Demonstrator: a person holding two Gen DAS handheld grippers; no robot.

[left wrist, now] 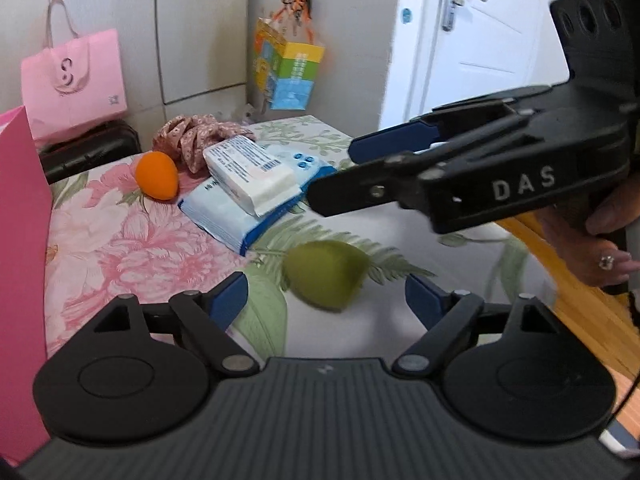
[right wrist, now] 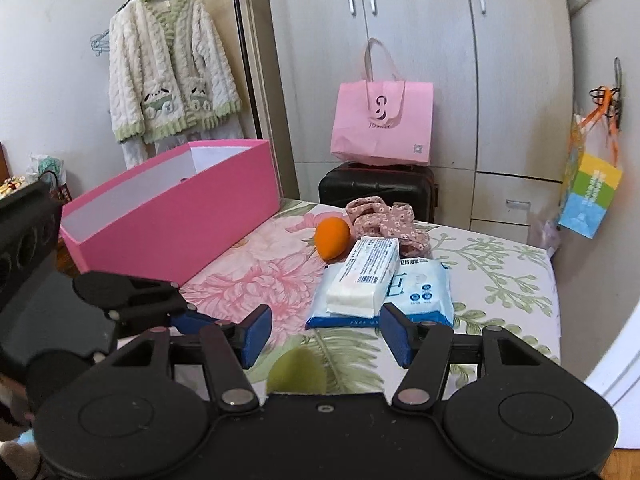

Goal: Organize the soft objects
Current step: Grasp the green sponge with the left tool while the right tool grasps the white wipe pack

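The left gripper (left wrist: 326,300) is wide open and holds nothing; the green sponge (left wrist: 326,274) lies on the bed (left wrist: 120,240) between its blue pads (left wrist: 228,300), and I cannot tell whether a pad touches it. In the right wrist view the same sponge (right wrist: 298,372) shows only as a blurred green top, low between the right gripper's fingers. The right gripper (right wrist: 326,338) is also open, about half way, with nothing between its pads. In the left wrist view it (left wrist: 340,172) comes in from the right side, held by a hand (left wrist: 592,240) with a ring, and its tips point toward the packs. Two tissue packs lie in the middle of the bed: a white pack (left wrist: 250,174) rests on top of a bigger blue pack (left wrist: 244,216). The orange sponge (left wrist: 157,175) lies just beside them on the far side, and a flowered cloth (left wrist: 192,136) is bunched behind, touching the white pack. A pink box (right wrist: 172,208), open at the top, stands on the left part of the bed, well apart from the green sponge. Behind the bed a pink bag (right wrist: 382,124) sits on a black suitcase (right wrist: 376,190), and a colourful bag (right wrist: 590,196) hangs on the wall at the right.
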